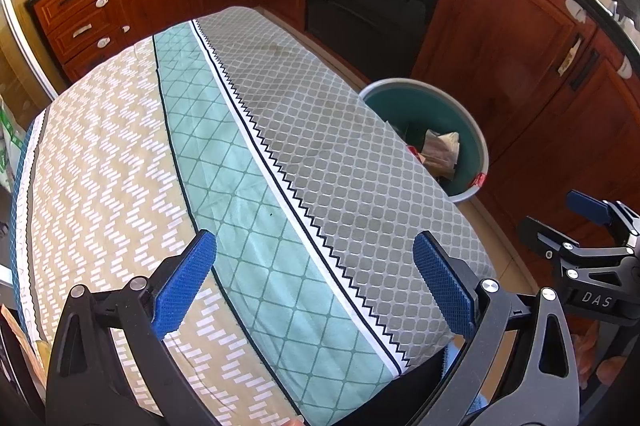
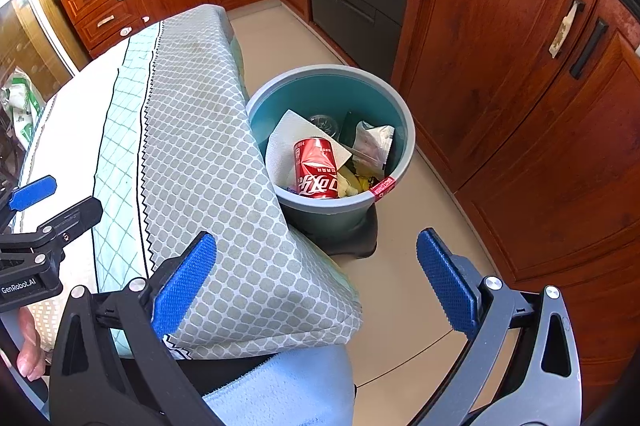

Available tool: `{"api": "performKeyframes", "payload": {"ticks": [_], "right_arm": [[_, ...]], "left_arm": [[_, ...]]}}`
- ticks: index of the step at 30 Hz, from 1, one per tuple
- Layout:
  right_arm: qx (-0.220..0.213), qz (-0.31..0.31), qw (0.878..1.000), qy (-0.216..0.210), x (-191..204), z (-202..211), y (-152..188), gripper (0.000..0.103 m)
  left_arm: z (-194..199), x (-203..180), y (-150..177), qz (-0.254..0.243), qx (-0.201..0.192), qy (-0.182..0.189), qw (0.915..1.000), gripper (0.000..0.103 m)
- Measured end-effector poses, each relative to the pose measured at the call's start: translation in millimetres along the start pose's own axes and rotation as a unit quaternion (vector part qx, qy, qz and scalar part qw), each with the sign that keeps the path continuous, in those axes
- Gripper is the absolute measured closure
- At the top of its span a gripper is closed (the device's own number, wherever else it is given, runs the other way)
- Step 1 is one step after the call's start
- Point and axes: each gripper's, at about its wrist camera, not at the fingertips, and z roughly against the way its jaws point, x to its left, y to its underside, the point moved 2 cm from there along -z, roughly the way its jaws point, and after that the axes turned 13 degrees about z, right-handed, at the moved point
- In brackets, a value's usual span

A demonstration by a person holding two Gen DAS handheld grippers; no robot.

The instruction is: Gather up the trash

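**Red can and wrappers sit in bin; both tongs empty**

Red aluminium can (image 2: 316,168) lies in the teal bin (image 2: 404,114) on the floor beside the cloth-covered table (image 1: 200,154), atop paper towel (image 2: 286,138) and plastic wrapper (image 2: 374,142). Likely light, dentable, slippery; best gripped across its middle. Left gripper (image 1: 314,284) and right gripper (image 2: 316,282) spread wide, holding nothing.

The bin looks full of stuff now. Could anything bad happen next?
Maybe. The red can lies on top of the pile, near the rim of the bin, so a bump could roll it out. The bin stands tight against the hanging tablecloth; a gripper moving past could snag the cloth or knock the bin. Both the left gripper and the right gripper are open and hold nothing.
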Motion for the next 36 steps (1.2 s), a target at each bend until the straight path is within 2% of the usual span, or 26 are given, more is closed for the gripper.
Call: {"api": "performKeyframes", "payload": {"ticks": [15, 24, 36], "right_arm": [[0.004, 0.001, 1.000, -0.006, -0.1, -5.1, -2.2, 0.007], [0.003, 0.000, 1.000, -0.003, -2.7, -6.0, -2.6, 0.007], [0.004, 0.000, 1.000, -0.001, -6.7, -8.1, -4.0, 0.007]], "left_arm": [[-9.8, 0.3, 1.3, 0.002, 0.013, -0.004, 0.9999, 0.004], [-5.7, -0.2, 0.8, 0.002, -0.003, -0.006, 1.0000, 0.004], [-7.6, -9.4, 4.5, -0.012, -0.002, -0.010, 0.9999, 0.004]]}}
